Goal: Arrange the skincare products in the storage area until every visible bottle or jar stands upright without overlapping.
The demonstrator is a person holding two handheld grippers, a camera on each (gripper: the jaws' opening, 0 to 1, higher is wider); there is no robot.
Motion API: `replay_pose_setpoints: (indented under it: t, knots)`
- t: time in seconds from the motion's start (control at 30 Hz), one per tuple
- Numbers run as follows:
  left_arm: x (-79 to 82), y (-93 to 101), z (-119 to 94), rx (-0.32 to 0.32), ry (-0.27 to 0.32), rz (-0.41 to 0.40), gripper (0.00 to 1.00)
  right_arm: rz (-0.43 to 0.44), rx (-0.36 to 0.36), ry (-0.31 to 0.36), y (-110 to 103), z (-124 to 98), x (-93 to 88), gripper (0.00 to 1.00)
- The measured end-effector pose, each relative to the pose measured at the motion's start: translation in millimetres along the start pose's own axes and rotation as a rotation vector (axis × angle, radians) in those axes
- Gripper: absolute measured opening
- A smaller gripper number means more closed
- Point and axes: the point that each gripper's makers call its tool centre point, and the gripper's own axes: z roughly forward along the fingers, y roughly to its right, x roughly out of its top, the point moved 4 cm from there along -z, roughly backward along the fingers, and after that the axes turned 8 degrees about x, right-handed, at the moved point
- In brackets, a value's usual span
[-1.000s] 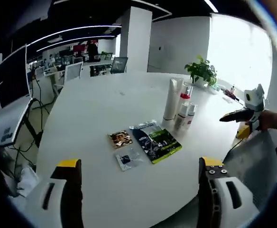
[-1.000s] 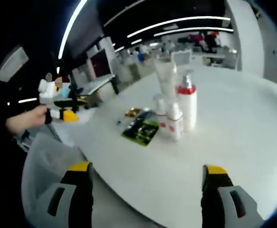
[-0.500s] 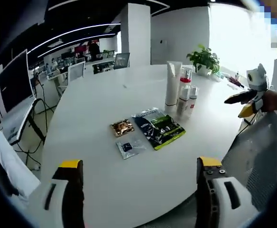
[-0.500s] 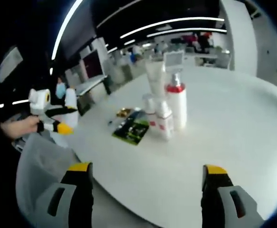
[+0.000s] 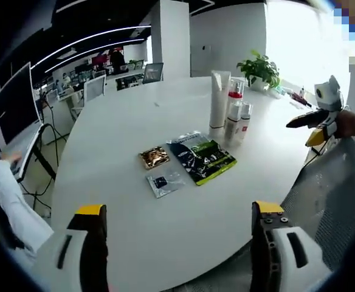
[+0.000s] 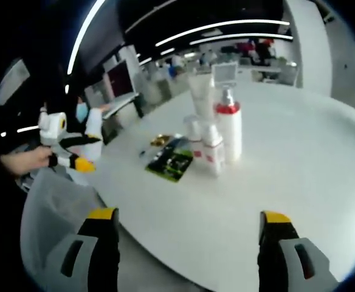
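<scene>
Both claws up off the tabletop [image 5: 104,146], nothing in hand. Going L to R in the left gripper view: left claw [image 5: 177,225] has its jaws wide apart at the bottom of the view, empty, hovering short of the near edge. Mid-tabletop, three flat items lying down: a small gold-brown sachet [image 5: 155,157], a small clear sachet [image 5: 164,182] w/ a dark square just in front of it, and a bigger dark-green pouch [image 5: 202,157] just beside both. Past those, the upright group: tall white tube [image 5: 219,100], red-collared pump bottle [image 5: 234,103], two small white bottles [image 5: 239,121] w/ red labels, all standing, packed close, maybe touching, can't tell. Potted plant [image 5: 260,69] sits behind them near the window. Far R, the right claw [image 5: 311,125] in a person's hand, off the edge, well apart from the bottles. Right gripper view: right claw's own jaws also spread wide, empty, w/ the same bottle cluster standing ahead. Progress, as I judge it: the bottles and tube already look upright and none lies on another, so that part seems about done. What's left is arguably the flat sachets and pouch; they're packets, not bottles or jars, so prob fine flat. Pouch and gold sachet sit close but I can't see them overlapping. Everything's in plain sight on the tabletop.
</scene>
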Motion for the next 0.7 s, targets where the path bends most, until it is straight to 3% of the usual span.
replay_pose_setpoints:
  t: [0.7]
  knots:
    - [-4.4,2.4,1.9,-0.012,-0.027,0.029,0.93,0.007,-0.007,-0.010,1.8,0.2,-2.1,0.99]
